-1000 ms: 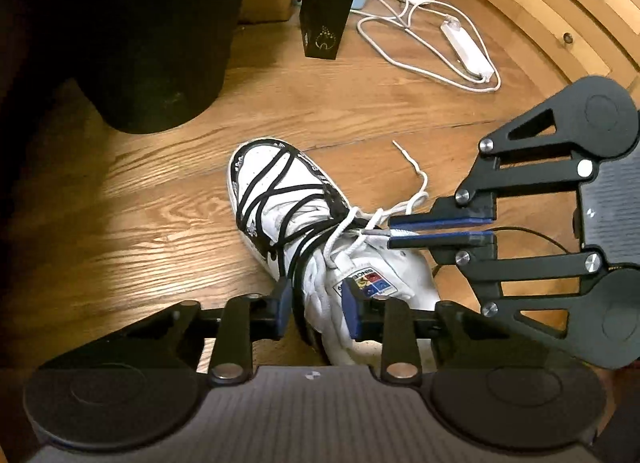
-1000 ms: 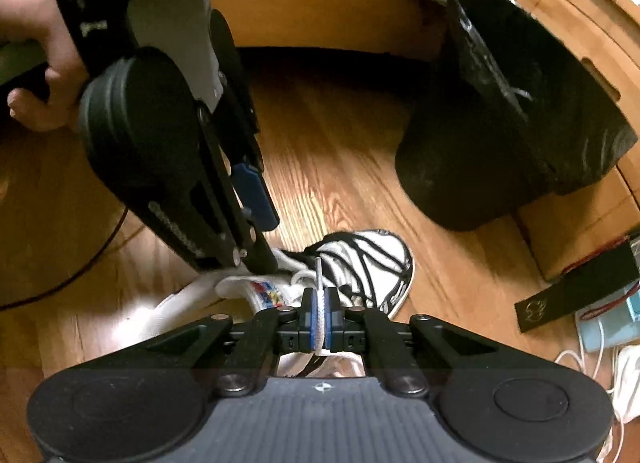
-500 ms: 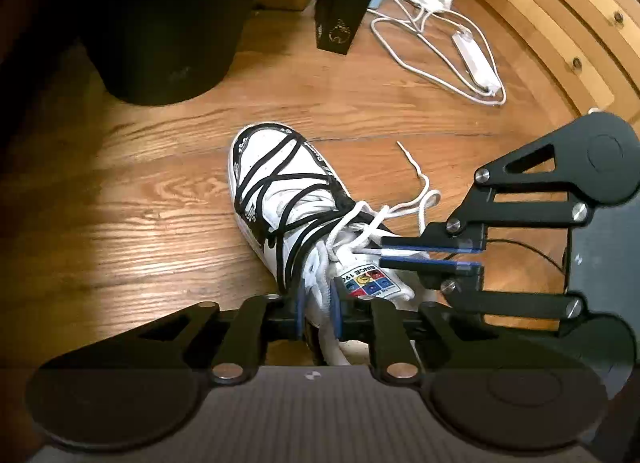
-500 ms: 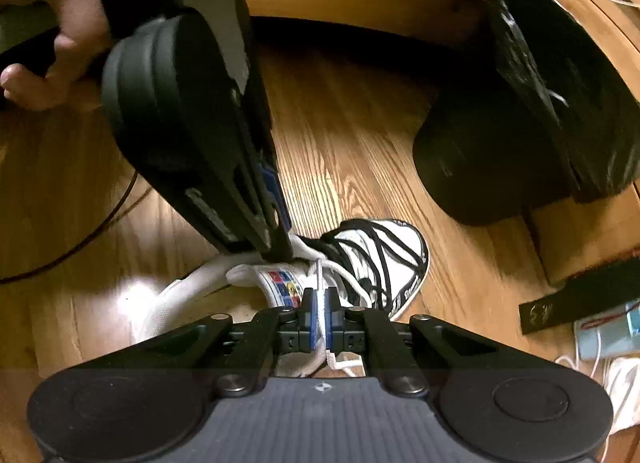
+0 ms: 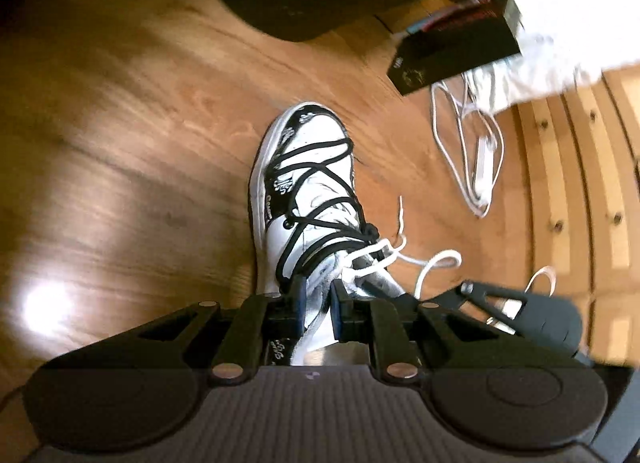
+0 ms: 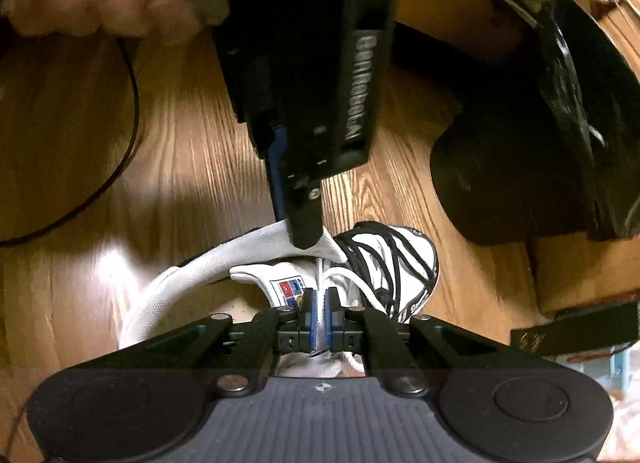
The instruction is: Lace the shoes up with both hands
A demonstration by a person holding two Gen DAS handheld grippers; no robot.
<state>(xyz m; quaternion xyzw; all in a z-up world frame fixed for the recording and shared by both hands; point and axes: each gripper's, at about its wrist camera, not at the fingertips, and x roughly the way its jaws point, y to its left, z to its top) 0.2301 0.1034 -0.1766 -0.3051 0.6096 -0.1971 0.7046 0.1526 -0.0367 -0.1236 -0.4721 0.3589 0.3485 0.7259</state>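
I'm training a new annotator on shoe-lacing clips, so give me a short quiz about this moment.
1. True or false: the right tool is open and holds nothing.
2. What colour are the laces crossing the front of the shoe?
3. The shoe stands on: A carpet, B wooden floor, C table.

Key: 1 false, it is shut on the white lace. 2 black. 3 B.

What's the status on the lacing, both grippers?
Right gripper shut on white lace. Left gripper clamped on shoe collar. Shoe on floor, nothing blocking.
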